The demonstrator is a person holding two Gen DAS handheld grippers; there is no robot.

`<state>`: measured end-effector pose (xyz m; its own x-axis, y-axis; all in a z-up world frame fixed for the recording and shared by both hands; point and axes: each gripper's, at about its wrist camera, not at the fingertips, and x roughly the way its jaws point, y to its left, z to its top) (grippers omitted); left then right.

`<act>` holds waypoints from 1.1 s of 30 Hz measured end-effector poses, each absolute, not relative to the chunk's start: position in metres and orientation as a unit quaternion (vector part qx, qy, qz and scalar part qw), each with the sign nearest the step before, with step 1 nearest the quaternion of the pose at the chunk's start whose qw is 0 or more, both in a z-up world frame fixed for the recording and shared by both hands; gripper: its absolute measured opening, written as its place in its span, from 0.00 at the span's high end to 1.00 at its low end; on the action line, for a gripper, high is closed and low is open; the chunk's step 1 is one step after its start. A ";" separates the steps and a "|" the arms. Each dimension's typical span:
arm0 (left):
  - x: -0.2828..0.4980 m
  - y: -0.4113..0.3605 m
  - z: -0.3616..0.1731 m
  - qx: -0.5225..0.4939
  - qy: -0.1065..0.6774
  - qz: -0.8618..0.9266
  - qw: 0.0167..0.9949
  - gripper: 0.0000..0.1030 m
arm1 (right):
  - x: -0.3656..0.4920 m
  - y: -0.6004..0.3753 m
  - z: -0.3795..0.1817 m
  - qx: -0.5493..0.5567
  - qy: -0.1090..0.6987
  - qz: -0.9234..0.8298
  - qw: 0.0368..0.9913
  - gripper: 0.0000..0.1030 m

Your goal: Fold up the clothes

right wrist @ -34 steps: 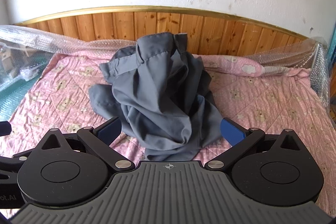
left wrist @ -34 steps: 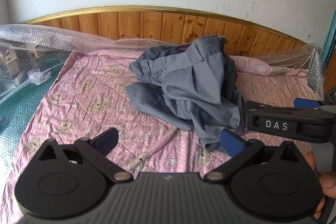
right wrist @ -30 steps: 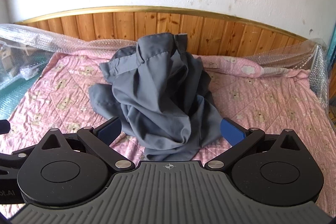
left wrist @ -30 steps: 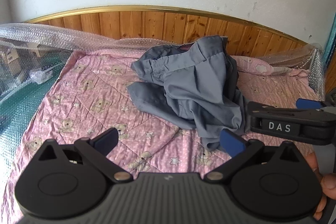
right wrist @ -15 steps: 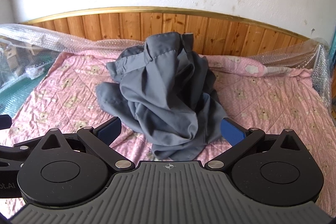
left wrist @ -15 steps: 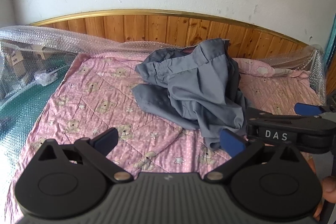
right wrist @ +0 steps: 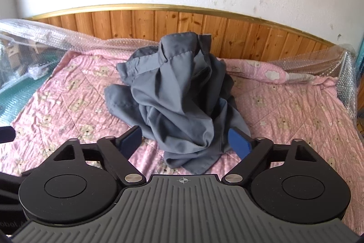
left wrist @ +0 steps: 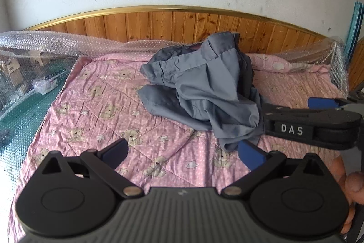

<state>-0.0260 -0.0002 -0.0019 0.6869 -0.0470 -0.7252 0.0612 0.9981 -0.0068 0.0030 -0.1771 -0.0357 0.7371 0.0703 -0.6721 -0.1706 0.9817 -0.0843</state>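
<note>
A crumpled grey garment point(left wrist: 204, 92) lies in a heap on the pink teddy-bear quilt point(left wrist: 95, 106), near the headboard; it also shows in the right wrist view point(right wrist: 179, 101). My left gripper point(left wrist: 183, 152) is open and empty, hovering over the quilt in front of and left of the heap. My right gripper point(right wrist: 185, 141) is open and empty, its blue pads on either side of the heap's near edge, not touching it. The right gripper's black body marked DAS point(left wrist: 309, 126) shows at the right of the left wrist view.
A wooden headboard point(right wrist: 204, 24) with a gold rim stands behind the bed against a white wall. Bubble wrap point(left wrist: 36, 44) lies along the head and both sides. A pink pillow point(right wrist: 268, 72) lies at the back right. Boxes point(left wrist: 13, 70) sit behind plastic at left.
Both grippers have moved a little forward and up, toward the heap. The garment has not moved. Both stay open.
</note>
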 end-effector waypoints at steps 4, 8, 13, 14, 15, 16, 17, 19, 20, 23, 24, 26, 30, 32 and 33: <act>-0.026 0.002 -0.002 0.007 0.395 -0.025 0.918 0.00 | 0.007 -0.182 -0.043 -0.068 0.367 0.064 0.926 0.46; -0.019 0.010 -0.004 -0.018 0.401 -0.017 0.916 0.45 | 0.013 -0.190 -0.050 -0.055 0.374 0.074 0.923 0.94; -0.008 0.013 -0.011 -0.032 0.406 -0.025 0.913 0.99 | 0.024 -0.195 -0.054 -0.054 0.363 0.082 0.926 1.00; -0.006 0.011 -0.012 -0.032 0.407 -0.028 0.913 1.00 | 0.027 -0.196 -0.055 -0.053 0.364 0.083 0.926 1.00; -0.003 0.009 -0.013 -0.031 0.407 -0.030 0.912 1.00 | 0.031 -0.197 -0.056 -0.052 0.366 0.084 0.925 1.00; -0.001 0.007 -0.014 -0.030 0.408 -0.031 0.912 1.00 | 0.034 -0.197 -0.057 -0.051 0.368 0.085 0.925 1.00; 0.003 0.006 -0.014 -0.030 0.409 -0.031 0.912 1.00 | 0.038 -0.198 -0.058 -0.050 0.369 0.087 0.924 1.00; 0.010 0.002 -0.016 -0.030 0.411 -0.029 0.911 1.00 | 0.046 -0.200 -0.061 -0.048 0.373 0.087 0.922 1.00; 0.014 0.000 -0.017 -0.031 0.413 -0.027 0.910 1.00 | 0.051 -0.202 -0.062 -0.045 0.376 0.088 0.921 1.00; 0.025 0.000 -0.018 -0.032 0.418 -0.016 0.908 1.00 | 0.064 -0.203 -0.067 -0.042 0.383 0.088 0.919 1.00; 0.030 0.001 -0.019 -0.033 0.421 -0.010 0.907 0.99 | 0.069 -0.203 -0.069 -0.041 0.386 0.088 0.918 1.00; 0.039 0.004 -0.020 -0.036 0.426 0.000 0.904 0.95 | 0.079 -0.204 -0.072 -0.041 0.390 0.084 0.916 0.89; 0.057 0.009 -0.021 -0.053 0.423 0.014 0.905 0.21 | 0.097 -0.205 -0.081 -0.055 0.389 0.076 0.916 0.17; 0.066 0.013 -0.020 -0.064 0.414 0.021 0.908 0.13 | 0.108 -0.207 -0.086 -0.059 0.392 0.075 0.915 0.17; 0.072 0.014 -0.021 -0.070 0.415 0.022 0.907 0.12 | 0.113 -0.208 -0.089 -0.058 0.395 0.076 0.914 0.17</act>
<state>0.0722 0.0135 -0.0206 0.6551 -0.0173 -0.7554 -0.0982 0.9893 -0.1078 0.1133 -0.2085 -0.0886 0.6764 0.0943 -0.7305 -0.1852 0.9817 -0.0448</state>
